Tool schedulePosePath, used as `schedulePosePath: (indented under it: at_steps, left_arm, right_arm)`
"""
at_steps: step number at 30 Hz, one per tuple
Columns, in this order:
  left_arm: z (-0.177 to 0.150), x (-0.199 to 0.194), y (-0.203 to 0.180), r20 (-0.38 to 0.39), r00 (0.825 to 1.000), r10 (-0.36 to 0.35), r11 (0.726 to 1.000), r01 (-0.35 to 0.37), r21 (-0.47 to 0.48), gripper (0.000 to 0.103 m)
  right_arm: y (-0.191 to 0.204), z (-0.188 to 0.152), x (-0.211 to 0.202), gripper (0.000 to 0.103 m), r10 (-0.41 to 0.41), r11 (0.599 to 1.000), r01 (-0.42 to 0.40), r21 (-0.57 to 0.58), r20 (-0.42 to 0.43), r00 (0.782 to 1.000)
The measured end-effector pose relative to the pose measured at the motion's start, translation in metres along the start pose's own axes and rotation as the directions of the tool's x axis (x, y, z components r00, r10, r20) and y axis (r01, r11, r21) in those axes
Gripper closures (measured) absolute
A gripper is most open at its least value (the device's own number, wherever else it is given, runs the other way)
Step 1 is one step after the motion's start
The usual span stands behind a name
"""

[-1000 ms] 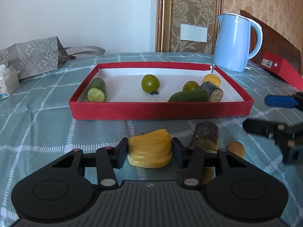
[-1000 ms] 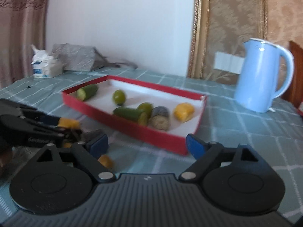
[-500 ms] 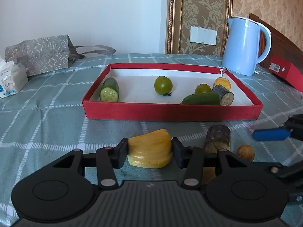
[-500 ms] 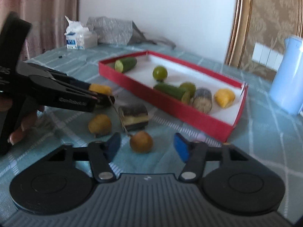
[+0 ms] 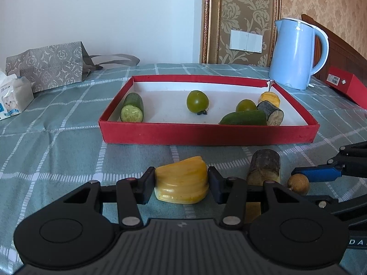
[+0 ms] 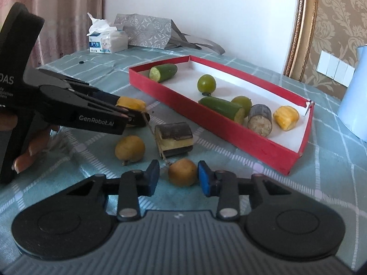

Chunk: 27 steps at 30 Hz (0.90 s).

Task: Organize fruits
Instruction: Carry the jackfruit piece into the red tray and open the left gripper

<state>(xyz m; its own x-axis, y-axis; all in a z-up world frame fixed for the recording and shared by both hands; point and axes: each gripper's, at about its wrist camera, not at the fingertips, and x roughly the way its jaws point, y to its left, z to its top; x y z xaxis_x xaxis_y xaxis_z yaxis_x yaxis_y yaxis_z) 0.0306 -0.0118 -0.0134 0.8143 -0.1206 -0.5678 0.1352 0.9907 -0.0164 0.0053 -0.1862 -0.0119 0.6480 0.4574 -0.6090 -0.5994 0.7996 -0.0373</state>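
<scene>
My left gripper (image 5: pixel 181 186) is shut on a yellow jackfruit piece (image 5: pixel 182 183), low over the cloth in front of the red tray (image 5: pixel 206 134). It also shows in the right wrist view (image 6: pixel 133 112) with the yellow piece (image 6: pixel 130 103). My right gripper (image 6: pixel 179 178) is open, its blue pads on either side of a small brown round fruit (image 6: pixel 182 171), not touching it. A sugarcane chunk (image 6: pixel 174 138) and a second round fruit (image 6: pixel 130 149) lie beside it. The tray holds two cucumber pieces, two green tomatoes, a sugarcane chunk and a yellow piece.
A light blue kettle (image 5: pixel 296 52) stands behind the tray's right corner, a red box (image 5: pixel 346 87) at the far right. A patterned paper bag (image 5: pixel 48 65) and a tissue pack (image 5: pixel 13 98) sit at the back left. The cloth is a teal check.
My right gripper swung left and down onto the loose fruits and narrowed around the small brown fruit. My left gripper kept hold of the yellow piece and drew back slightly from the tray.
</scene>
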Motion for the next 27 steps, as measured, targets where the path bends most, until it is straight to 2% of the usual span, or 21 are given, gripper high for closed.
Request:
schedulePosePath:
  at_steps: [8, 15, 23, 27]
  left_arm:
    - [0.000, 0.000, -0.001, -0.001, 1.000, -0.002, 1.000, 0.002, -0.006, 0.055]
    - [0.000, 0.000, 0.001, -0.001, 1.000, -0.004, 1.000, 0.004, -0.013, 0.055]
    - [0.000, 0.000, 0.001, -0.001, 1.000, -0.003, 1.000, 0.003, -0.017, 0.055]
    - [0.000, 0.000, 0.001, -0.001, 1.000, -0.001, 1.000, 0.001, -0.018, 0.055]
  right_arm:
    - [-0.004, -0.001, -0.002, 0.077, -0.026, 0.999, 0.025, 0.036, 0.020, 0.999]
    - [-0.024, -0.002, -0.007, 0.077, -0.095, 0.984, 0.088, 0.153, 0.040, 0.995]
    - [-0.041, -0.001, -0.018, 0.077, -0.132, 0.961, 0.104, 0.256, 0.094, 0.987]
    - [-0.047, -0.002, -0.017, 0.077, -0.138, 0.953, 0.108, 0.285, 0.089, 0.986]
